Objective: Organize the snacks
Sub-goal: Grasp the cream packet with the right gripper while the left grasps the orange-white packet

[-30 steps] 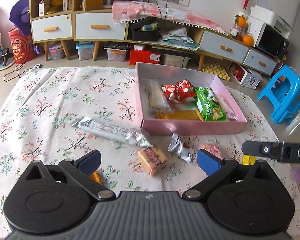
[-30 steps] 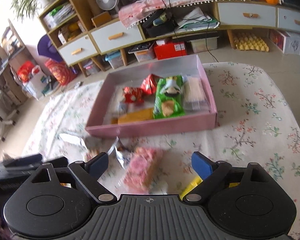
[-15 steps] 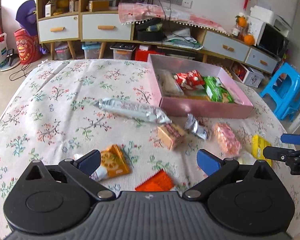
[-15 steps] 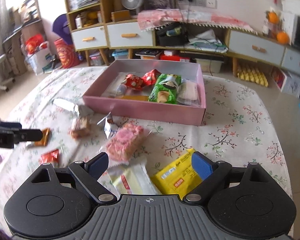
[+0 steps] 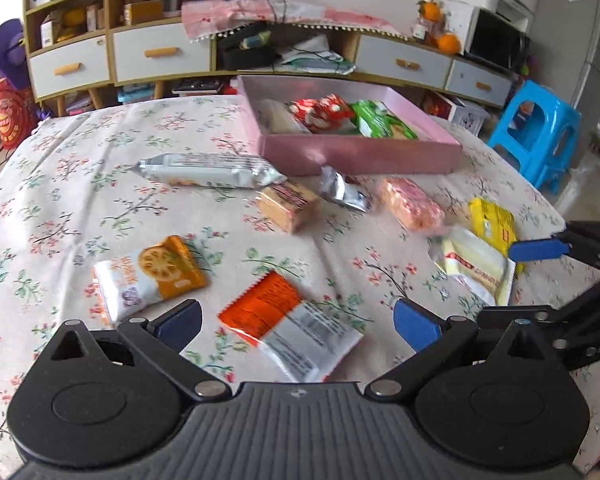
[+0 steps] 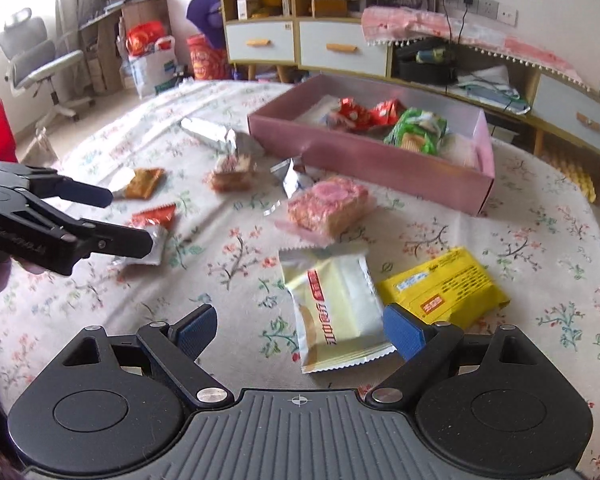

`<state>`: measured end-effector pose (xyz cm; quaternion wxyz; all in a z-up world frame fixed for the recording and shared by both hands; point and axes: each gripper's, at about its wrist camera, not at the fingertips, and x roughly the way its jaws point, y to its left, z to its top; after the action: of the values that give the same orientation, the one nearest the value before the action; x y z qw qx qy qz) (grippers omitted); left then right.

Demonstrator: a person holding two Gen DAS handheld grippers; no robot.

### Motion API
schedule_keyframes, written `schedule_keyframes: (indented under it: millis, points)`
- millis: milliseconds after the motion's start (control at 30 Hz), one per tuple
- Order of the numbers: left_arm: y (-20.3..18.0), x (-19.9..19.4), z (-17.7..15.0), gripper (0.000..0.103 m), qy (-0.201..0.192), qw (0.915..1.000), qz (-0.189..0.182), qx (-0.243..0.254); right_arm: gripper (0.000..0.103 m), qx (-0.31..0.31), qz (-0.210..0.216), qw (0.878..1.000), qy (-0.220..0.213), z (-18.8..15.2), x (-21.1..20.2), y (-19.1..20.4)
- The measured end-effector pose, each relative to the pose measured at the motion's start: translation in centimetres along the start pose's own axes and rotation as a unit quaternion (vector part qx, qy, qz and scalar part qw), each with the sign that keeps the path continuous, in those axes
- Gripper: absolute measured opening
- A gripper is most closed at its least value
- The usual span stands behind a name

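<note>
Left wrist view: the left gripper is held with its jaws spread wide and nothing clamped; an orange-and-white packet is seen on the floral cloth between them, its long axis running diagonally from upper left to lower right. The pink box lies beyond.

Right wrist view: the right gripper is likewise held wide open, unclamped. A cream packet is seen lying between the fingers, its long axis pointing roughly away from the camera, beside a yellow packet.
</note>
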<state>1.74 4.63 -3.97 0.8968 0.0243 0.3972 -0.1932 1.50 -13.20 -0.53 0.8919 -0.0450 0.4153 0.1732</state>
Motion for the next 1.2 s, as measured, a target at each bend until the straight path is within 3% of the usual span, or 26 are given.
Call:
schedule_keyframes:
  millis: [200, 333, 500, 667, 967, 1200]
  points:
    - [-0.8, 1.2, -0.1, 0.101, 0.008, 0.9997, 0.020, 0.007, 0.092, 0.004, -0.014, 1.000, 0.016, -0.5, 1.4, -0.3]
    - [-0.3, 1.8, -0.3, 0.094, 0.037, 0.9987, 0.035, -0.005, 0.093, 0.019, 0.013, 0.999, 0.022, -0.2, 1.3, -0.1]
    - [1.0, 1.1, -0.5, 0.094, 0.053, 0.9964, 0.064, -0.016, 0.092, 0.018, 0.045, 0.999, 0.020, 0.1, 0.6, 0.8]
    - [2.0, 0.2, -0.8, 0.093, 0.058, 0.9947, 0.076, -0.038, 0.092, 0.003, 0.021, 1.000, 0.014, 0.4, 0.8, 1.3]
    - [0.8, 0.6, -0.4, 0.089, 0.050, 0.9957, 0.064, -0.046, 0.094, 0.001, 0.000, 1.000, 0.030, 0.5, 3.0, 1.2]
    - [-0.3, 1.3, -1.0, 0.102, 0.047, 0.9948, 0.088, -0.021, 0.103, -0.002, -0.001, 1.000, 0.027, 0.4, 3.4, 1.5]
